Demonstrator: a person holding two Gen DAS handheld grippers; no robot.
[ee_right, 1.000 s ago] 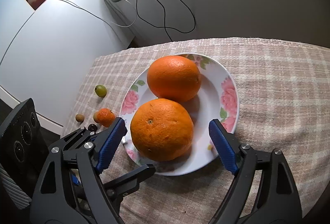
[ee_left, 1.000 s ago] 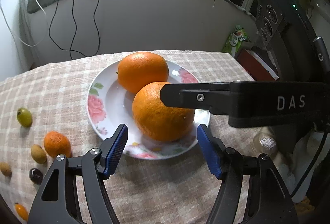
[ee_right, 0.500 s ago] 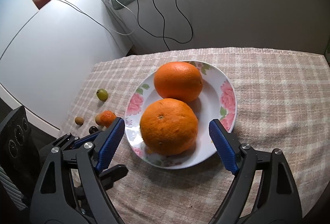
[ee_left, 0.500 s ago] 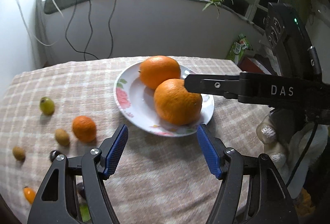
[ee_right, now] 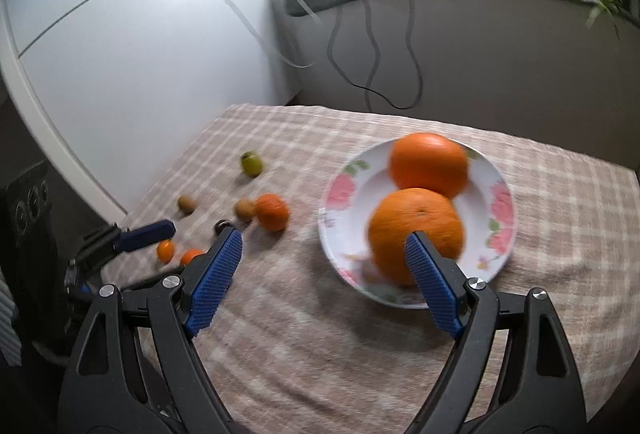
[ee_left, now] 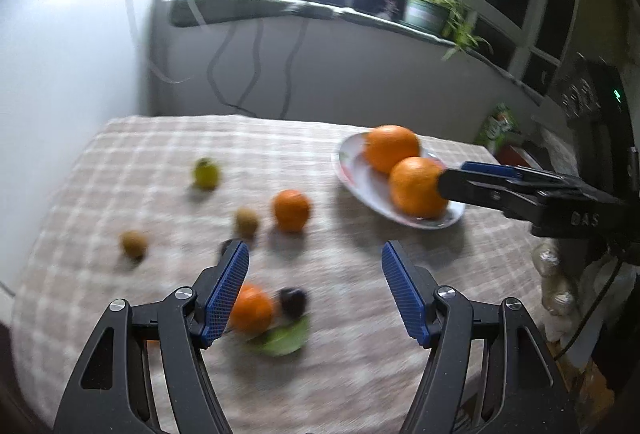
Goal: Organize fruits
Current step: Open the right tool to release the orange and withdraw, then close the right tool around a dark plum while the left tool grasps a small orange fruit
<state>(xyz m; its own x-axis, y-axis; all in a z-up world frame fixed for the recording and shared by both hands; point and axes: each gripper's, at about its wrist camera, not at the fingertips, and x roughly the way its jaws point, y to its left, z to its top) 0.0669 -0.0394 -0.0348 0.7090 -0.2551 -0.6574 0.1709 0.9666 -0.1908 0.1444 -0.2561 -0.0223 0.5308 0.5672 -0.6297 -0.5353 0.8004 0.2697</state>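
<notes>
Jaws stand wide apart and hold nothing on both the left gripper (ee_left: 314, 288) and the right gripper (ee_right: 322, 268), each having drawn back from the flowered plate (ee_right: 505, 211) in the past second. Two big oranges (ee_right: 416, 234) sit on the plate near the table's right edge, so that part looks done. The left gripper now swings toward the small fruit scattered along the left side of the checked tablecloth (ee_left: 160, 154): a mandarin (ee_left: 291, 209), a green fruit (ee_left: 206, 173), brown ones and a dark one. Motion blur smears everything. A small orange fruit (ee_left: 251, 308) sits half behind the left finger, and the green thing beside it cannot be identified.
</notes>
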